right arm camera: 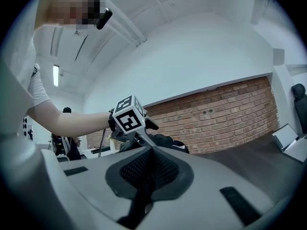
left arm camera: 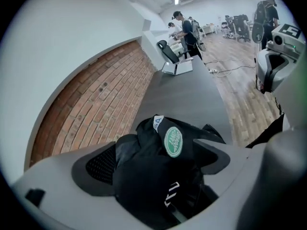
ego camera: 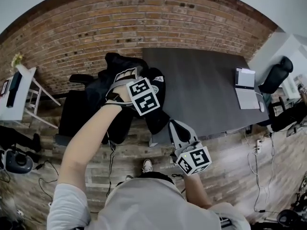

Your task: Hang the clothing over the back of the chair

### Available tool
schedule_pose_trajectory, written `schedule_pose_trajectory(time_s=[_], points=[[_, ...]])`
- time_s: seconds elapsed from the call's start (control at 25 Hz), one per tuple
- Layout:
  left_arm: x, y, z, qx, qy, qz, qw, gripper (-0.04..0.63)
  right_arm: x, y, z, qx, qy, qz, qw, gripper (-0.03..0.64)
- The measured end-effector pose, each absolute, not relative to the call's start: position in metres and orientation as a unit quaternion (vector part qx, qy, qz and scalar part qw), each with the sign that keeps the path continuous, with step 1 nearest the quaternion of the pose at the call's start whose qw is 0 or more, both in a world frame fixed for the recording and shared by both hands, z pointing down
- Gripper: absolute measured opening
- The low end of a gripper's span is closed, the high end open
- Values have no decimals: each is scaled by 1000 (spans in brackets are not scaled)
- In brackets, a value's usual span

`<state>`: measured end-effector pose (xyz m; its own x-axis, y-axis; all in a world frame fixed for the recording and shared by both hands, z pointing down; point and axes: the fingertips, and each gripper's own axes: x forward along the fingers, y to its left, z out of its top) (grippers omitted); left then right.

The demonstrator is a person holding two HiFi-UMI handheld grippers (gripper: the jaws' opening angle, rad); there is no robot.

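Note:
Black clothing (ego camera: 156, 107) with a green oval badge (left arm camera: 173, 141) hangs bunched from my left gripper (ego camera: 128, 72), which is raised over the near left corner of the dark table (ego camera: 201, 85). In the left gripper view the jaws (left arm camera: 163, 171) are shut on a thick fold of it. A black office chair (ego camera: 72, 114) stands just left of the hanging cloth, partly hidden by it. Lower and nearer my body, my right gripper (ego camera: 172, 123) meets the garment's lower end. Its jaws (right arm camera: 149, 150) are shut, and a thin black strip of cloth runs out between the pads.
A brick wall (ego camera: 144, 18) runs behind the table. A white notebook (ego camera: 245, 87) lies at the table's right end beside another black chair (ego camera: 277, 73). A white shelf (ego camera: 19, 87) stands at far left. Cables (ego camera: 259, 176) cross the wooden floor. People (left arm camera: 184, 28) stand far off.

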<state>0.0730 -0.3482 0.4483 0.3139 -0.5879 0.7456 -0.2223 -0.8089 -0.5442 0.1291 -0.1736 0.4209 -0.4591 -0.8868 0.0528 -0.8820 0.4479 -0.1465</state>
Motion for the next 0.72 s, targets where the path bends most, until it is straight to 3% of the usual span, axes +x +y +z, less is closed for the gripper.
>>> schedule_pose_trajectory(time_s=[0.32, 0.72], points=[[18, -328, 437, -806, 305, -485, 151, 514, 88, -156, 417, -489, 869, -73, -1, 18], [-41, -296, 452, -831, 346, -430, 74, 514, 45, -136, 413, -462, 885, -62, -28, 18]])
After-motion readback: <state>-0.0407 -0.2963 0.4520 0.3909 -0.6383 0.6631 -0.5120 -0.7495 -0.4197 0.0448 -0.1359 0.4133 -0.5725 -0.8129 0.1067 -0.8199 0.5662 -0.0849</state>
